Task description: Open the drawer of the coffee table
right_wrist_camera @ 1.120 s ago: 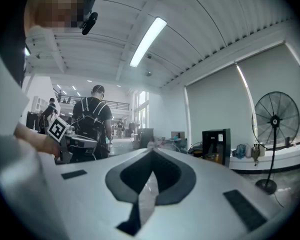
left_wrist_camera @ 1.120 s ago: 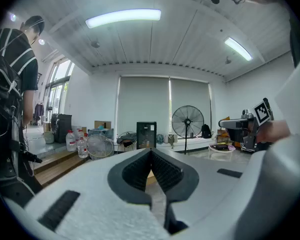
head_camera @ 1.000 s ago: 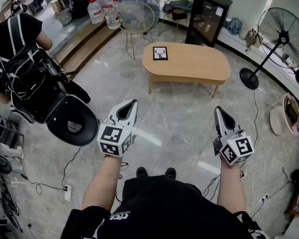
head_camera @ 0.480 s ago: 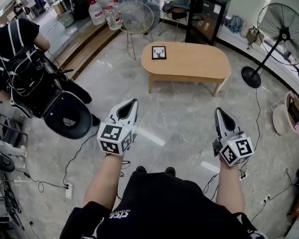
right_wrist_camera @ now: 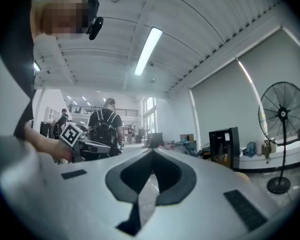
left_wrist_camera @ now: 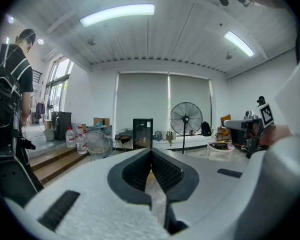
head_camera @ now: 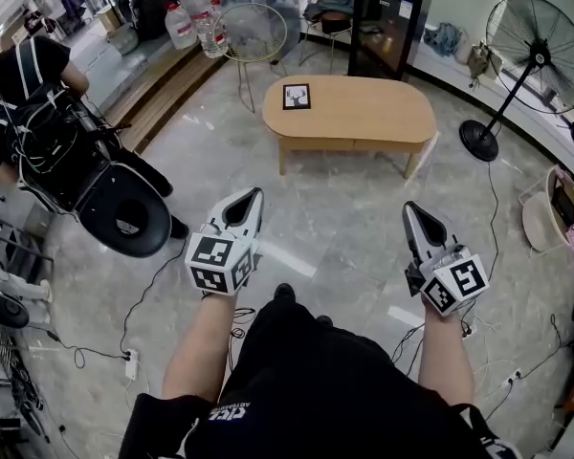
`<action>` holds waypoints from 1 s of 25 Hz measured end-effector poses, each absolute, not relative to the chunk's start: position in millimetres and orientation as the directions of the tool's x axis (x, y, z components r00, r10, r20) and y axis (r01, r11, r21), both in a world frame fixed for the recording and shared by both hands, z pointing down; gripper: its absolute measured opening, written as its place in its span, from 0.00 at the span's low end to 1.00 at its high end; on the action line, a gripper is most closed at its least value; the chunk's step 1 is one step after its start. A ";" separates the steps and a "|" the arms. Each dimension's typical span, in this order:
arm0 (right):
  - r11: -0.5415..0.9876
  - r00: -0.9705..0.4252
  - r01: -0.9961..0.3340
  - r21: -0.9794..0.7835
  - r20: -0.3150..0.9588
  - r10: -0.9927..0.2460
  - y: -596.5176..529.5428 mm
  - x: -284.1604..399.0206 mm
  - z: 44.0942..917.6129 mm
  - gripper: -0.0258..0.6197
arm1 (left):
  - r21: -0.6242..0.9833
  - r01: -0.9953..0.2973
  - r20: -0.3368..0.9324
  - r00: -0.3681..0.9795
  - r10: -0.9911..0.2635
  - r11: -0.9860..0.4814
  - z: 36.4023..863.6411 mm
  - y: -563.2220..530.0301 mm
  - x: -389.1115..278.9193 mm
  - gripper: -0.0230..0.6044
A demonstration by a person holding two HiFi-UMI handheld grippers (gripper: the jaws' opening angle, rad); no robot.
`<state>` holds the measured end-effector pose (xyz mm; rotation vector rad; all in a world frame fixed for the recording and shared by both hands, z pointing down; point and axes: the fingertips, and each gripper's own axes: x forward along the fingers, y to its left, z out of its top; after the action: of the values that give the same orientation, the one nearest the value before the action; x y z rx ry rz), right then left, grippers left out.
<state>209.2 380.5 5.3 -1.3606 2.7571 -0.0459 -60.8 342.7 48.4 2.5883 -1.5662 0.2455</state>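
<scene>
Tiled floor [head_camera: 344, 232], coffee table [head_camera: 349, 113] (whole in head view), left tongs [head_camera: 254, 194], right tongs [head_camera: 409, 207] closed

At this size the head view shows no drawer front on the coffee table [head_camera: 364, 113], and the print on the small framed card [head_camera: 297, 97] at its far left end is too small to tell. In the left gripper view, the left gripper [left_wrist_camera: 151, 153], jaws pressed together, hides nearly all of the table; only a wood-coloured sliver shows between them. The bystander [head_camera: 19, 75] at far left and the pink basket [head_camera: 555, 220] at right are cut off by the head view's edges. The standing fan [right_wrist_camera: 284, 115] runs off the right gripper view's right edge.
</scene>
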 end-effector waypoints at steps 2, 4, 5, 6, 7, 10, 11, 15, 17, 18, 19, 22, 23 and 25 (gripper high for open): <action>0.610 -0.609 -0.788 -0.076 -0.037 -0.792 374.6 208.6 12.0 0.05 | 0.015 -0.890 0.196 0.449 -0.872 -0.455 52.6 336.8 -62.7 0.05; 0.613 -0.614 -0.784 -0.096 -0.027 -0.789 366.8 205.8 17.7 0.05 | 0.030 -0.896 0.202 0.440 -0.875 -0.444 58.9 328.0 -67.3 0.05; 0.616 -0.618 -0.781 -0.100 -0.020 -0.786 362.3 203.5 19.8 0.05 | 0.040 -0.897 0.207 0.438 -0.875 -0.439 62.8 322.3 -69.7 0.05; 0.620 -0.623 -0.778 -0.098 -0.011 -0.783 357.1 200.9 21.4 0.05 | 0.051 -0.898 0.212 0.438 -0.874 -0.437 66.9 315.9 -71.6 0.05; 0.625 -0.627 -0.775 -0.094 -0.003 -0.779 350.9 198.3 22.6 0.05 | 0.062 -0.896 0.215 0.442 -0.871 -0.439 70.4 308.6 -72.6 0.05; 0.634 -0.638 -0.768 -0.094 0.014 -0.770 323.7 194.1 26.9 0.05 | 0.086 -0.873 0.203 0.486 -0.850 -0.479 75.7 279.0 -68.3 0.05; 0.634 -0.639 -0.767 -0.097 0.020 -0.769 310.1 194.1 28.7 0.05 | 0.087 -0.865 0.198 0.501 -0.843 -0.494 75.9 264.6 -66.4 0.05; 0.615 -0.623 -0.780 -0.118 0.057 -0.780 227.2 197.5 29.5 0.05 | 0.083 -0.863 0.221 0.503 -0.835 -0.498 73.6 179.4 -68.3 0.05; 0.609 -0.618 -0.784 -0.120 0.069 -0.783 189.2 190.4 27.5 0.05 | 0.086 -0.860 0.235 0.509 -0.828 -0.504 73.6 141.7 -75.2 0.05; 0.608 -0.617 -0.785 -0.117 0.074 -0.783 174.6 185.3 27.9 0.05 | 0.087 -0.857 0.239 0.513 -0.824 -0.508 75.1 127.9 -78.8 0.05; 0.607 -0.616 -0.787 -0.114 0.077 -0.784 162.3 180.5 29.8 0.05 | 0.090 -0.853 0.241 0.519 -0.820 -0.513 77.8 117.0 -82.0 0.05; 0.602 -0.612 -0.790 -0.118 0.091 -0.786 132.2 164.8 41.3 0.05 | 0.102 -0.842 0.242 0.538 -0.808 -0.530 89.5 91.6 -91.0 0.05; 0.601 -0.612 -0.790 -0.119 0.098 -0.785 122.4 157.1 45.0 0.05 | 0.104 -0.838 0.245 0.543 -0.803 -0.535 93.3 83.3 -95.7 0.05; 0.603 -0.615 -0.788 -0.126 0.102 -0.782 101.2 139.6 48.7 0.05 | 0.104 -0.834 0.253 0.549 -0.797 -0.542 98.5 64.1 -107.0 0.05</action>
<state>139.6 101.2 48.7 -1.3934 2.8448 -0.2513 -107.0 64.1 98.5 2.5726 -1.3748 0.2590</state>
